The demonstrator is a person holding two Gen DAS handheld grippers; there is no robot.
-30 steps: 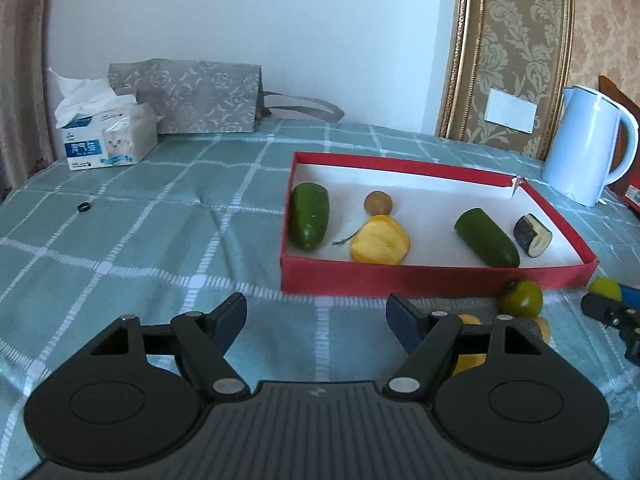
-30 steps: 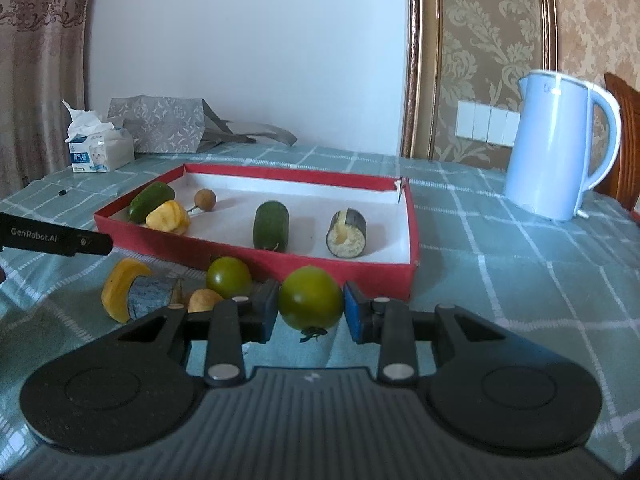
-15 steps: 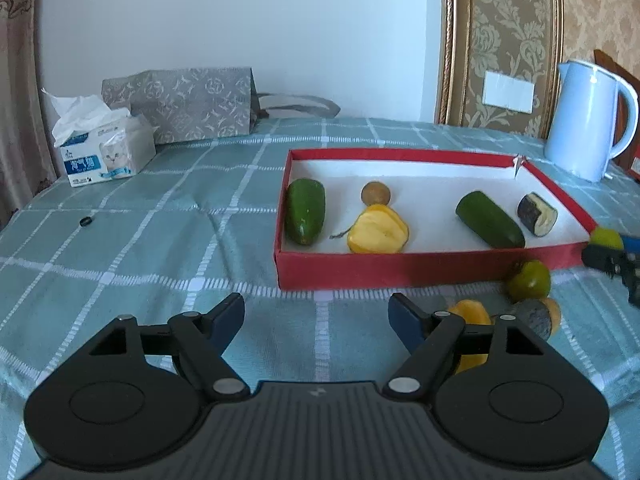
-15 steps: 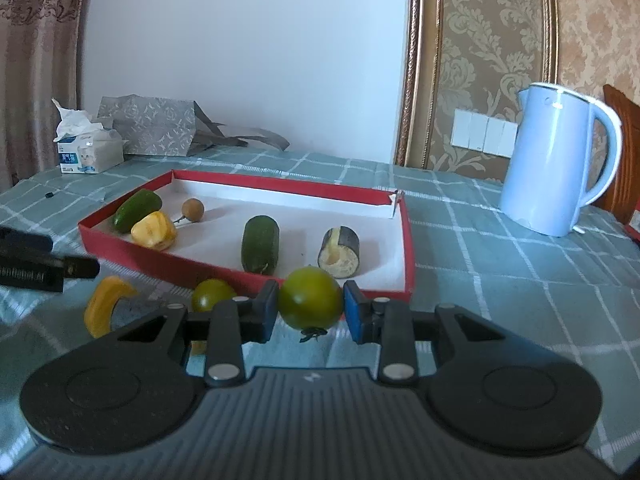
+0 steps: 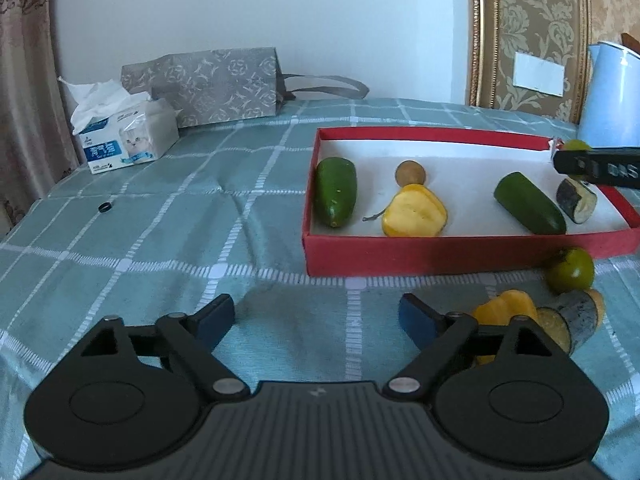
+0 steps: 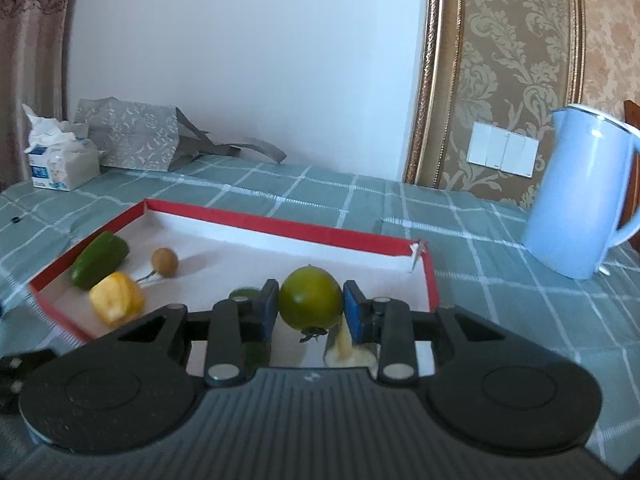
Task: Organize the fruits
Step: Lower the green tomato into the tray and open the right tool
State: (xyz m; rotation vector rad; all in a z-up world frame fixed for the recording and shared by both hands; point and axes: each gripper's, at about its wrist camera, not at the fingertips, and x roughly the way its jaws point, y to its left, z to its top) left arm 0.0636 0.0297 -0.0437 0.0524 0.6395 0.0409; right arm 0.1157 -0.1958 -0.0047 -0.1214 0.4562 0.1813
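Right tool [image 6: 311, 307] clamped on a green tomato [image 6: 310, 297] above the red box [image 6: 280, 227], left tool [image 5: 316, 315] spread wide and empty over the checked surface [image 5: 160, 240], near the box's left end

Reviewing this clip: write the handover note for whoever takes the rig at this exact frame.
Right gripper: shut on a green tomato, held above the red box.
Left gripper: open, holding nothing, low over the tablecloth in front of the box.
Already in the box: green pepper, small brown fruit, yellow pepper, cucumber, eggplant piece.
Left outside, by the box's front right corner: second green tomato, yellow piece, eggplant chunk.
Next, likely: release the held tomato into the box, then fetch those three.
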